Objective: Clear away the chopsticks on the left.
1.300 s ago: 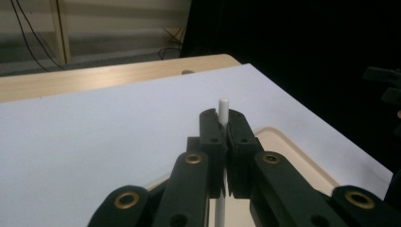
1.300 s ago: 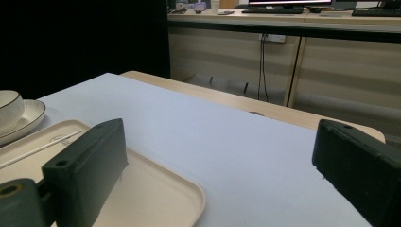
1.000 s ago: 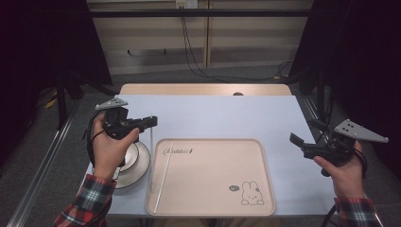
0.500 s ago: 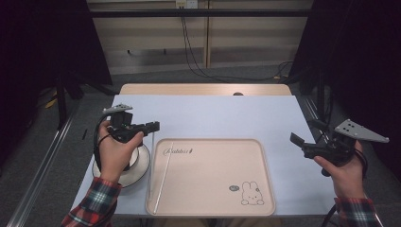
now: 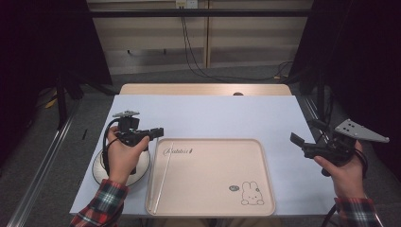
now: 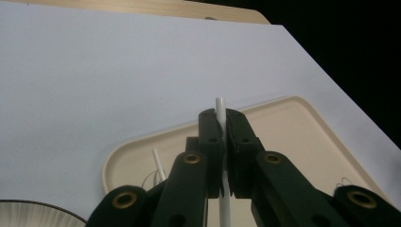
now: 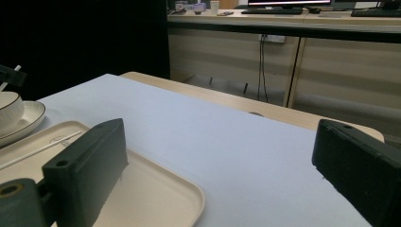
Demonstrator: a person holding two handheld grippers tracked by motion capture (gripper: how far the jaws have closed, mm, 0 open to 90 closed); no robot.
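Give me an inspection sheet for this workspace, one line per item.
Surface: pale blue sheet over a wooden table.
Job's things: thin white stick clamped in the left gripper; a second white stick lies along the left side of the beige tray; white bowl on a plate left of the tray, under the left hand.
Clutter: nothing seen.
Grippers: left gripper shut on the stick, above the tray's left edge; right gripper open and empty, off the tray's right side.
Cables: black cable loops from the left gripper; more hang behind the table.
Surroundings: cabinets behind, dark curtains at the sides.
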